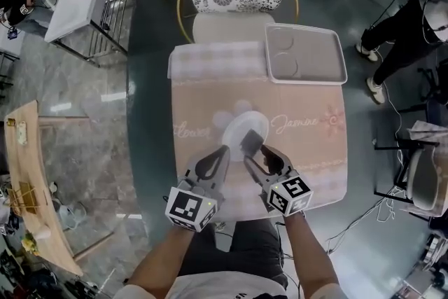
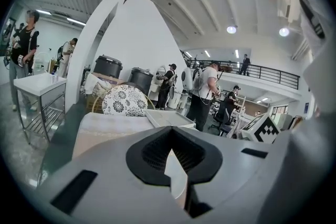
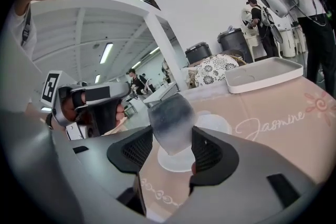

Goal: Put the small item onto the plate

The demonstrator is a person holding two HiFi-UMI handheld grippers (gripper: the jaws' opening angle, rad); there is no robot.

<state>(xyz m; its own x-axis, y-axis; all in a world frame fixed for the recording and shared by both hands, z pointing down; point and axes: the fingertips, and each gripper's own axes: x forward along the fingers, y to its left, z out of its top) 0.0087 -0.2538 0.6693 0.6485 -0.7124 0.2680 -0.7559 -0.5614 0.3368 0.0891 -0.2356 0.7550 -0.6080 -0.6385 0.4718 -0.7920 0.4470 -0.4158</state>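
My right claw (image 3: 169, 147) grips the small grey block (image 3: 170, 118) just above the plate (image 1: 234, 128). I'd lower it onto the plate's middle, then ease the jaws apart. My left claw (image 1: 222, 153) sits closed, empty, at the plate's edge.

The small item (image 1: 252, 142) is a dark grey, rounded block with a cloudy surface. It is pinched between the jaws of the right claw (image 1: 253, 153) over the near side of the plate (image 1: 236, 128). The plate is white and round and lies flat on the pink-clothed tabletop (image 1: 315, 150).
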